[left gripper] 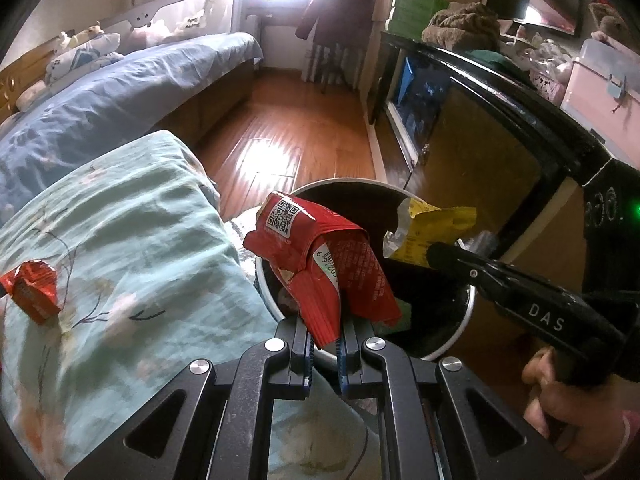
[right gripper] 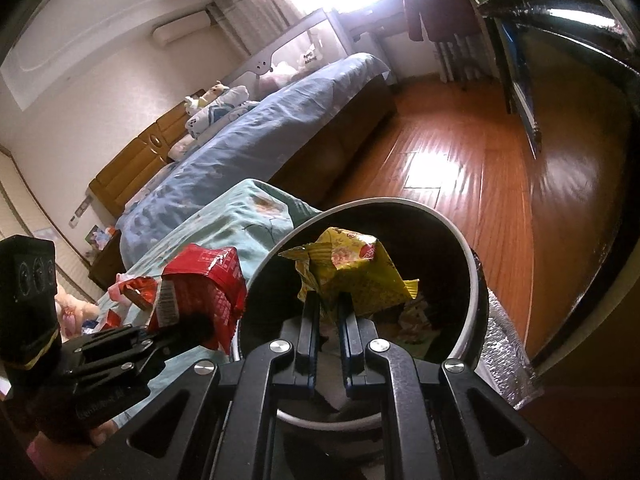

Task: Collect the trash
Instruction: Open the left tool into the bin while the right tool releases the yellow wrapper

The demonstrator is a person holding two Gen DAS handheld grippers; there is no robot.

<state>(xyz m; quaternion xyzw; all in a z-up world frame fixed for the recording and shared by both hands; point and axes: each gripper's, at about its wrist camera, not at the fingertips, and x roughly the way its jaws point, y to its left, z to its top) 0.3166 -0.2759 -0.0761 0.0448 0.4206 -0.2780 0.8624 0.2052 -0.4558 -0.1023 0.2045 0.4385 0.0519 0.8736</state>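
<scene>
My left gripper [left gripper: 325, 330] is shut on a crumpled red snack wrapper [left gripper: 320, 256] and holds it over the near rim of a round white-rimmed trash bin [left gripper: 466, 312]. My right gripper [right gripper: 329, 308] is shut on a crumpled yellow wrapper [right gripper: 352, 276] and holds it over the open bin [right gripper: 476, 280]. In the left wrist view the yellow wrapper [left gripper: 432, 232] hangs over the bin's far side. In the right wrist view the red wrapper [right gripper: 204, 284] sits left of the bin. Another red wrapper [left gripper: 34, 290] lies on the teal quilt [left gripper: 132, 240].
A bed with blue bedding [left gripper: 120, 92] runs along the left. Wooden floor [left gripper: 296, 132] lies beyond the bin. A dark cabinet [left gripper: 480, 120] with boxes on top stands on the right. More wrappers [right gripper: 128, 296] lie on the quilt. Foil sheet [right gripper: 508, 352] sits beside the bin.
</scene>
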